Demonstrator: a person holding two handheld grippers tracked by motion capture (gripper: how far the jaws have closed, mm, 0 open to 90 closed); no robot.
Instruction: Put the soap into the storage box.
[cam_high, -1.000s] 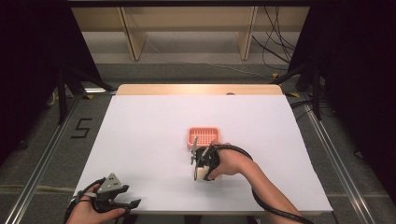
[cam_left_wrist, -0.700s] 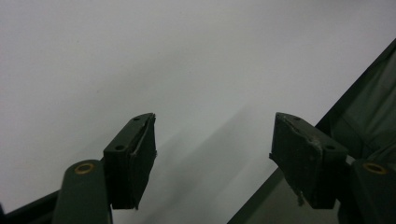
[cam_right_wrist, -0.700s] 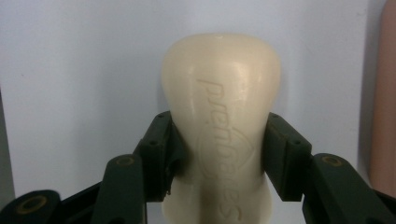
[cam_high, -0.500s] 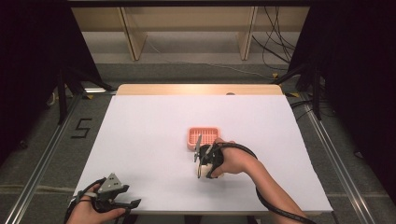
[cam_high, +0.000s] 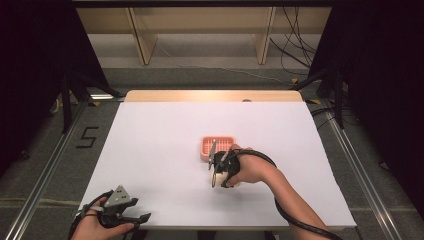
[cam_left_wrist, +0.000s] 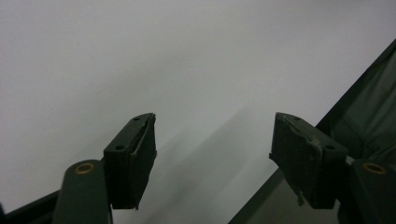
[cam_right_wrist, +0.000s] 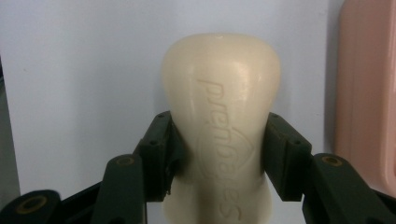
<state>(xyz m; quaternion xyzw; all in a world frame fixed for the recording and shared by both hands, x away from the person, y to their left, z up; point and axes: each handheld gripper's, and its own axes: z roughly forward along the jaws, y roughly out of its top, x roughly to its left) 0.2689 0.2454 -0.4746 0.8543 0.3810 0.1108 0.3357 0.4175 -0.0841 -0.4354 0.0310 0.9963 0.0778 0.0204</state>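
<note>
Right hand-held gripper (cam_right_wrist: 219, 154): jaws pinching cream soap bar (cam_right_wrist: 222, 121) across its waist, pads pressed on both sides; embossed lettering faces camera. In high view, right hand-held gripper (cam_high: 216, 167) sits over white counter (cam_high: 150, 140), just in front of pink soap dish (cam_high: 218, 146); bar partly hidden by hand there. In right gripper view, dish edge (cam_right_wrist: 364, 93) lies just beside bar, apart from it.

Left hand-held gripper (cam_left_wrist: 212, 149): jaws spread, nothing btwn them; located at counter's near left corner (cam_high: 131, 216), well apart from dish.

A fixed camera looks down on my white table (cam_high: 165, 150) from above. Two more ride my hands, close over that same table
</note>
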